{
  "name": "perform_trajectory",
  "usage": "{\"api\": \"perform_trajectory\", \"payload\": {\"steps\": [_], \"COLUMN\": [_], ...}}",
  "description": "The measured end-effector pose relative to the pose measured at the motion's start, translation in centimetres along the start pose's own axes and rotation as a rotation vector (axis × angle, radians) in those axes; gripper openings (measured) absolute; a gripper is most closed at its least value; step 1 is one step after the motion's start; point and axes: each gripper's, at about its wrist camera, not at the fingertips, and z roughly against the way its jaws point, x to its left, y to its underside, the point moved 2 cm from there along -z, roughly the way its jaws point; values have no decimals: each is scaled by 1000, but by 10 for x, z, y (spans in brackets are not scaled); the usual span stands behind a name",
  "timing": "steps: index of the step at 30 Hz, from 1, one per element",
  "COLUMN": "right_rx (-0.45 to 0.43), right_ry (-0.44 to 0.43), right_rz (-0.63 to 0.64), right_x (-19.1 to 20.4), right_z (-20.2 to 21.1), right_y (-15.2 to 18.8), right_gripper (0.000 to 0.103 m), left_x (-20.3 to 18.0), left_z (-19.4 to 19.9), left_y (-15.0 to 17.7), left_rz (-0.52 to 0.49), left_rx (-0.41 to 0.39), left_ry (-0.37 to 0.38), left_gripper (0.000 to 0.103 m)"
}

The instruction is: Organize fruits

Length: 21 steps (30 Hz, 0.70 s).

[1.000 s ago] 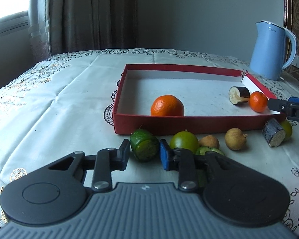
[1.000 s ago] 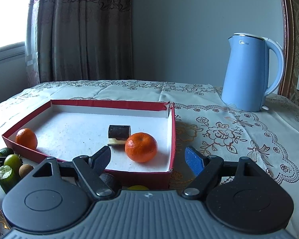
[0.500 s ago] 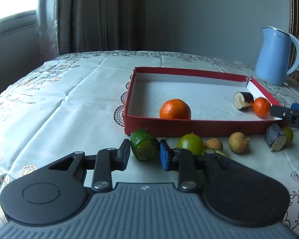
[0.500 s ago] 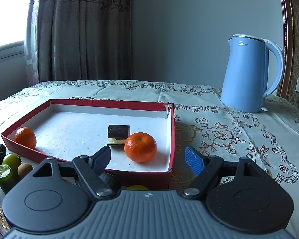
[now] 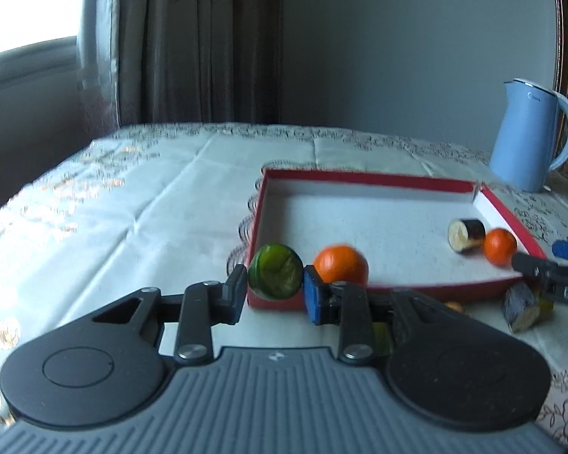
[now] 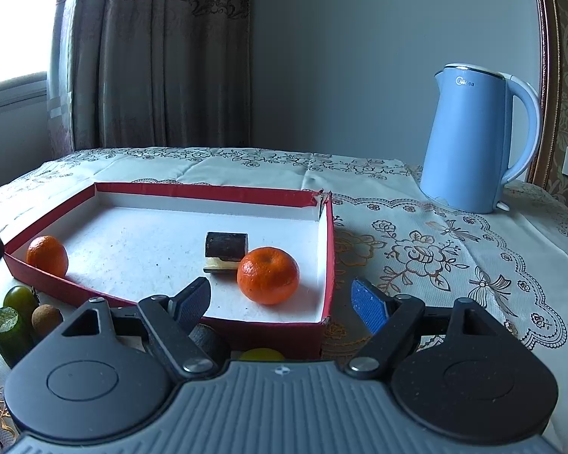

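Green cucumber chunk (image 5: pixel 275 272) pinched in my left gripper (image 5: pixel 274 289), clear of cloth, fronting red tray (image 5: pixel 359 178) for drop-in. Right gripper (image 6: pixel 282 302) spread, empty, waiting.

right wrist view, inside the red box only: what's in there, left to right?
Inside the red box: small orange near the left wall → dark cut piece with a pale face → larger orange, close beside that piece.

Green fruit chunk (image 5: pixel 275 271) in left tongs (image 5: pixel 273 295), now off the tablecloth (image 5: pixel 132 212).
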Motion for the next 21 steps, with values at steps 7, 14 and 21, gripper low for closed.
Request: {"api": "perform_trajectory", "payload": {"steps": [7, 14, 21], "right_rx": [8, 9, 12], "right_ry": [-1, 0, -2], "right_rz": [4, 6, 11], "right_x": [1, 1, 3], "right_z": [-2, -2, -3], "right_y": [1, 1, 1], "right_gripper": [82, 82, 82], "left_x": [0, 0, 39], "left_z": [-10, -26, 4], "left_y": [-21, -28, -15], "left_rz": [-22, -51, -44], "left_rx": [-41, -27, -51], "left_ry": [-6, -12, -46], "left_gripper": [25, 16, 29]}}
